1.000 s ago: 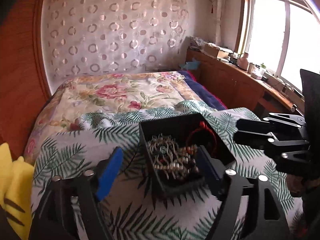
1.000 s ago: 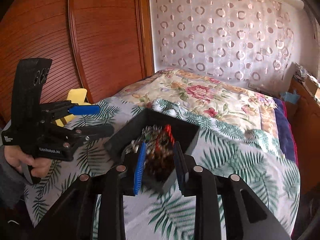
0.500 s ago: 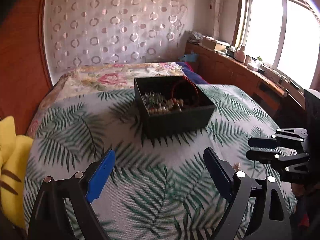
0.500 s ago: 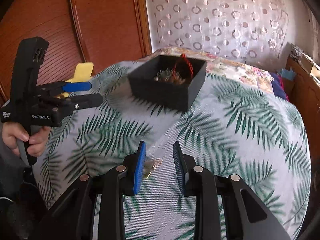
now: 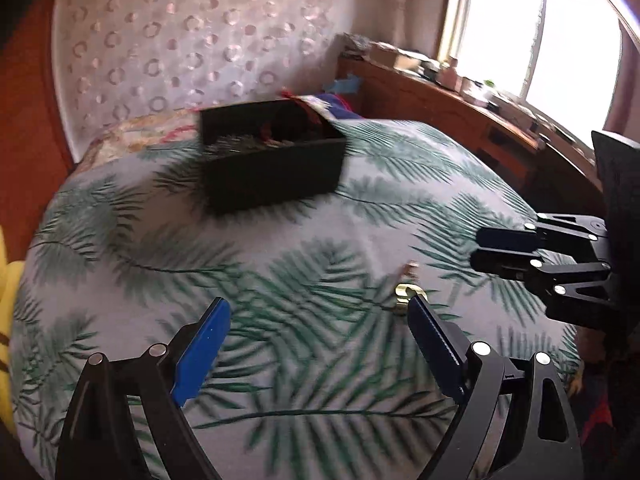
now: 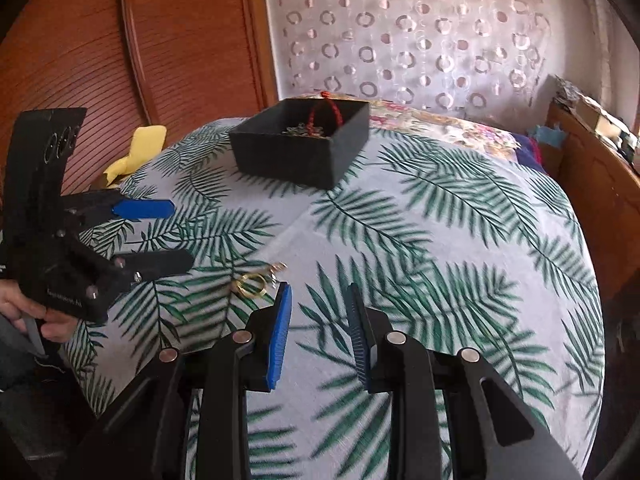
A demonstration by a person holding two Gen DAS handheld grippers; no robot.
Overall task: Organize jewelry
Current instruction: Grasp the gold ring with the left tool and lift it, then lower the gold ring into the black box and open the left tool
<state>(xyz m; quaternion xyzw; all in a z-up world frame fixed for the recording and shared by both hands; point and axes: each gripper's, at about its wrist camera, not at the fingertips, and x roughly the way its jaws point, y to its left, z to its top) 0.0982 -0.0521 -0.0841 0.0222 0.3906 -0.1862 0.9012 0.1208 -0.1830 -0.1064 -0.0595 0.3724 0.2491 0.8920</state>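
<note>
Nearest in the right wrist view, the right tool (image 6: 318,300) hangs over the palm-leaf bedspread (image 6: 440,240) with its blue-padded fingers spread apart and nothing between them. Just beyond its left fingertip, on the cloth, lies a gold ring (image 6: 251,283) with a small gold chain piece (image 6: 276,269) touching or just beside it; the blur does not let me tell which.

To the left, the left tool (image 6: 176,236) is held side-on by a hand (image 6: 48,320) at the picture's edge. Its two fingers are spread wide and empty, the upper one with a blue pad, the lower one dark. White lettering on its black body is too blurred to read.

In the left wrist view the left tool (image 5: 316,312) is likewise spread wide over the bedspread (image 5: 160,260), and the gold ring (image 5: 408,292) sits just beyond its right fingertip. The right tool (image 5: 478,248) enters from the right there, its fingers a narrow gap apart.

Farther back, well apart from the ring, a black box (image 6: 300,148) stands on the bedspread, holding a tangle of jewelry (image 6: 304,130) and a red cord bracelet (image 6: 326,110) that rises above the rim. A yellow cloth (image 6: 140,148) lies at the far left edge of the bed. Behind are a wooden headboard (image 6: 120,40) and a curtain (image 6: 400,32) patterned with rings.
</note>
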